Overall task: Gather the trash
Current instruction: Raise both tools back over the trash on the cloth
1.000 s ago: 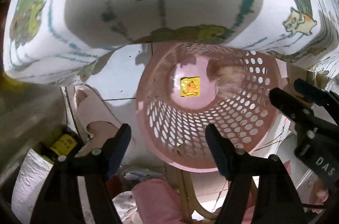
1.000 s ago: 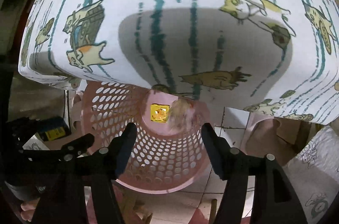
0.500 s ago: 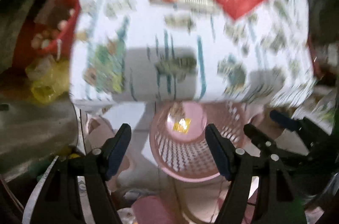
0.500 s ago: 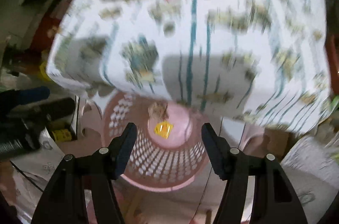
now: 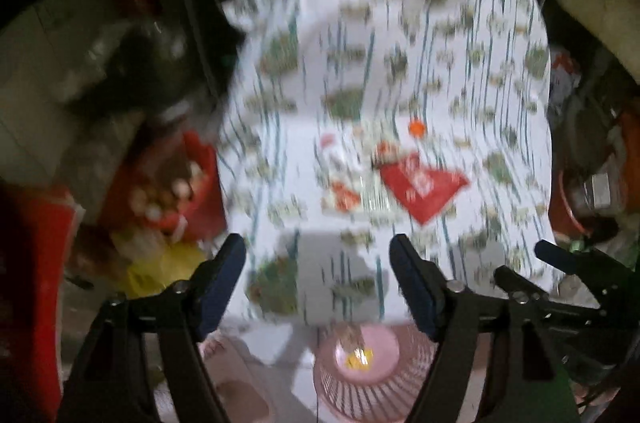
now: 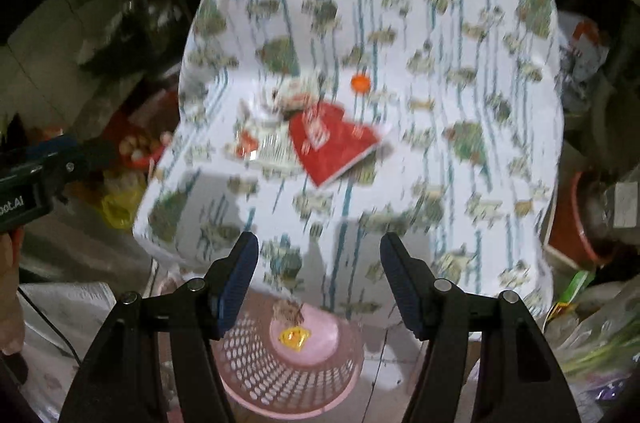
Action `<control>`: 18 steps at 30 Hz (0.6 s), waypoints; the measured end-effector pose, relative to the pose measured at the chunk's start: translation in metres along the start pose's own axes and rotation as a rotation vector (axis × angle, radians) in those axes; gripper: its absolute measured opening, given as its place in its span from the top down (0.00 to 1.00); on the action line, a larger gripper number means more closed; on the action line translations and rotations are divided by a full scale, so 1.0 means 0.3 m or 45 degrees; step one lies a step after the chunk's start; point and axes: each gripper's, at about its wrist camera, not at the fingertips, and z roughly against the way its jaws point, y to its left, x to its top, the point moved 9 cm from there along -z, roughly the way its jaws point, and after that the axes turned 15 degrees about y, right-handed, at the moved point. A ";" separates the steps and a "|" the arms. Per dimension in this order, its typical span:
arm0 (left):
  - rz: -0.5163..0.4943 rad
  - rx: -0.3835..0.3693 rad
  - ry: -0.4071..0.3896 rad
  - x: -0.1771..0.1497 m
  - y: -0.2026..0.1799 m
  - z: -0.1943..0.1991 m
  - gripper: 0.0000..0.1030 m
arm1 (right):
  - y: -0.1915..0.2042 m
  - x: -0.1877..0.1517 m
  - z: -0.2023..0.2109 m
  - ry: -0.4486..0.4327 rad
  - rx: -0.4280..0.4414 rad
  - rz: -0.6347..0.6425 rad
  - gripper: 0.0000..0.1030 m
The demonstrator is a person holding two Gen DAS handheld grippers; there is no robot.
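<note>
A: Quick rundown, what's on the table [image 6: 460, 71]?

B: Table w/ a white cloth printed w/ green/brown cartoon figures & teal stripes. On it, near the middle: a flat red foil wrapper [image 6: 332, 143] [image 5: 424, 185], a small round orange cap [image 6: 361, 83] [image 5: 417, 129] just beyond it, & a clear crinkled plastic wrapper w/ red print [image 6: 264, 139] [image 5: 352, 191] touching the red one on its left. Frames are blurry, can't read the print.

A: And the bin?

B: Pink perforated plastic basket [image 6: 288, 375] [image 5: 372, 395] on the floor, partly under the table's near edge. Yellow sticker on its base, plus a brownish scrap [image 6: 287, 311] lying inside next to the sticker.

A: Left hand-held gripper?

B: Left hand-held gripper [image 5: 318, 287] is over the table's near edge, angled down. Jaws opening, wide apart, nothing between them.

A: Right?

B: Right hand-held gripper [image 6: 318, 283]: jaws spread apart too, empty. Sits right of the left one; basket shows below its fingers.

A: Surroundings?

B: Left of the table, a red tub w/ pale round items [image 5: 172, 191] & a yellow plastic bag [image 5: 160, 263]. Right side cluttered, too blurred to tell.
</note>
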 end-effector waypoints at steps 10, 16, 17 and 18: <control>-0.013 0.024 -0.525 0.213 -0.019 0.403 0.00 | -0.133 0.284 0.322 -0.284 -0.110 -0.073 0.15; 0.083 0.024 -0.529 0.227 0.039 0.320 0.00 | -0.200 0.350 0.321 -0.432 -0.157 -0.107 0.00; 0.090 0.031 -0.527 0.219 0.046 0.297 0.00 | -0.227 0.338 0.289 -0.436 -0.200 -0.129 0.00; 0.085 0.038 -0.512 0.218 0.047 0.265 0.00 | -0.251 0.328 0.256 -0.414 -0.241 -0.159 0.00</control>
